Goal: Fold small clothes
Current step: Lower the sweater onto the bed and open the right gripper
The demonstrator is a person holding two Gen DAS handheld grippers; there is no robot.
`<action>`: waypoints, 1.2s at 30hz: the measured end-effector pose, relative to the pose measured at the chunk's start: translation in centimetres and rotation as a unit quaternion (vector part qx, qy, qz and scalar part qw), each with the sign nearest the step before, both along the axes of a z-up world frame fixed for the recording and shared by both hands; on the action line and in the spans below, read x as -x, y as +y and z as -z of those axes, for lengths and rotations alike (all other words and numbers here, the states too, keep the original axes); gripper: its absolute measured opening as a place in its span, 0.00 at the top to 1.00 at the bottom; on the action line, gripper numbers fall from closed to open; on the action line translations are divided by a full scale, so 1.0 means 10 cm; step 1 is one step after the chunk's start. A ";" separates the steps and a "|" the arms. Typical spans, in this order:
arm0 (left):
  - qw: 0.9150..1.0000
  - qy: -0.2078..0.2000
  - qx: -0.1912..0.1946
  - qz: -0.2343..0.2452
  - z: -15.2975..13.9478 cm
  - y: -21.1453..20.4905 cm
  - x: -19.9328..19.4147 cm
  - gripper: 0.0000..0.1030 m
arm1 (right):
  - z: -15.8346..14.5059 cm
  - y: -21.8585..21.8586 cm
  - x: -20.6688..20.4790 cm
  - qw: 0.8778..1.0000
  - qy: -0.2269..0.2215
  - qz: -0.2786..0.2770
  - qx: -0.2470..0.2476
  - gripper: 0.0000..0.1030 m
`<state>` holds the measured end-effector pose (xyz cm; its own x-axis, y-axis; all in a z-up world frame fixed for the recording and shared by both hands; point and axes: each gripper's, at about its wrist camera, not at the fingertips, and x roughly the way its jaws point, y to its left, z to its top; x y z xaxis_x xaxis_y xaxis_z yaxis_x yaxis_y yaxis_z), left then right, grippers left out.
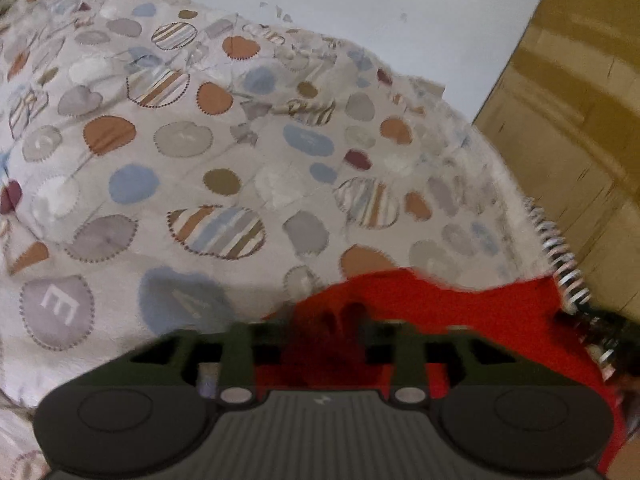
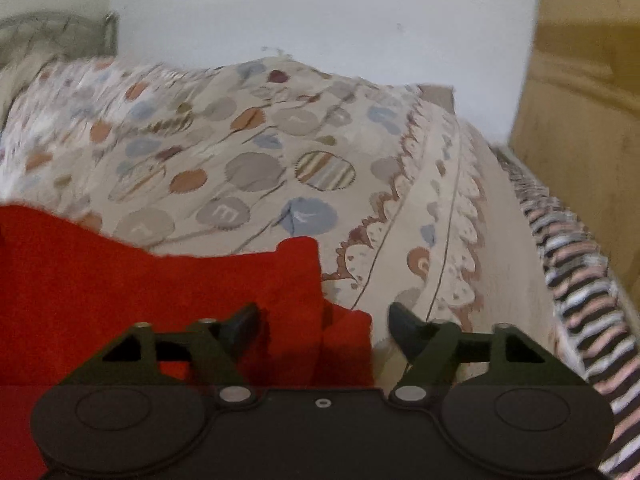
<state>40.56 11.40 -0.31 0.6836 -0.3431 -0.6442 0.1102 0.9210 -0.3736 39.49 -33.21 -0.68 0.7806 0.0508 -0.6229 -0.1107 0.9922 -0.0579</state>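
Note:
A small red garment (image 1: 460, 304) lies on a bed with a patterned cover (image 1: 200, 160). In the left wrist view my left gripper (image 1: 324, 332) is shut on a bunched fold of the red cloth, which hides its fingertips. In the right wrist view the red garment (image 2: 120, 280) spreads over the lower left, with a folded corner near the middle. My right gripper (image 2: 324, 324) is open and holds nothing; the corner of the red cloth lies between its spread fingers (image 2: 404, 326).
The bed cover (image 2: 280, 168) has circles, hearts and a scalloped border. A striped blanket (image 2: 580, 280) hangs along the bed's right edge. A white wall (image 2: 320, 12) stands behind the bed, and a yellow-brown wooden surface (image 2: 580, 120) is on the right.

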 end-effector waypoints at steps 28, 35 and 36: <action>0.989 -0.072 -0.074 -0.102 0.52 -0.02 1.05 0.00 | 0.55 -0.38 0.43 0.990 -0.070 0.056 -0.112 0.00; 0.981 -0.156 -0.086 -0.070 0.22 -0.21 1.17 0.00 | 0.39 -0.38 0.41 0.991 -0.049 0.072 -0.106 0.00; 0.980 -0.165 -0.094 -0.066 0.19 -0.26 1.15 0.00 | 0.34 -0.37 0.42 0.991 -0.047 0.080 -0.096 0.00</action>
<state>29.10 8.77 -2.19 0.8961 -0.1344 -0.4231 0.0720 0.9845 -0.1601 35.33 -36.93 -4.10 0.8421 0.0317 -0.5385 0.0463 0.9903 0.1308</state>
